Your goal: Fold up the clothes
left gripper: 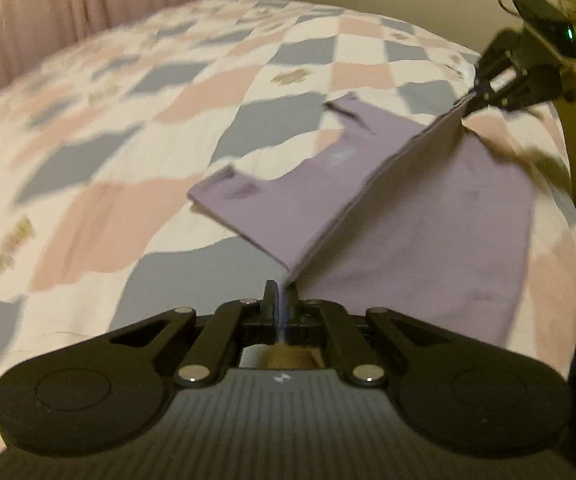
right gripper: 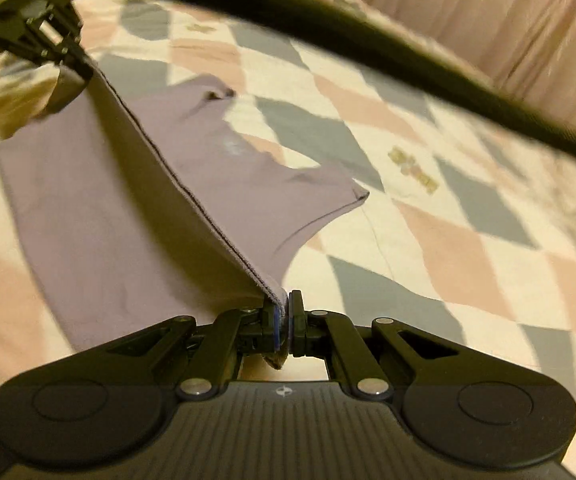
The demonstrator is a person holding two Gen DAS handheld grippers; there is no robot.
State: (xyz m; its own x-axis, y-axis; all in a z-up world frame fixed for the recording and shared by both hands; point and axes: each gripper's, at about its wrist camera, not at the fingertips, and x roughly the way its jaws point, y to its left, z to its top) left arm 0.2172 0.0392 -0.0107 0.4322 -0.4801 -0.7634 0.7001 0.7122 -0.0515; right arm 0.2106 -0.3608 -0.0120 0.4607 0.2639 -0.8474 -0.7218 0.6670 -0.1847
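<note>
The left gripper point(left gripper: 281, 292) has its jaws pressed together on one corner of the lavender shirt point(left gripper: 288, 200), and the right gripper point(right gripper: 284, 308) is pinching the other end of the same edge; that edge runs taut and raised between the two tools. From the left wrist view the shirt spreads from the jaws toward 1 o'clock, part of it hanging from the lifted edge and the rest lying on the checked quilt point(left gripper: 108, 140), with both short sleeves flat on the quilt near 11 and 12 o'clock. Judged from this, a fold is in hand: the held edge is off the bed and would next need carrying over the flat part toward the sleeves, both ends kept level and the cloth lowered evenly before release. The left wrist view shows the right gripper at 2 o'clock, with the person's hand behind it (blurred, so its grasp is hard to read). The right wrist view alone shows a dark cable point(right gripper: 367, 40) arching overhead and the pink curtain point(right gripper: 507, 20) at 1 o'clock.
</note>
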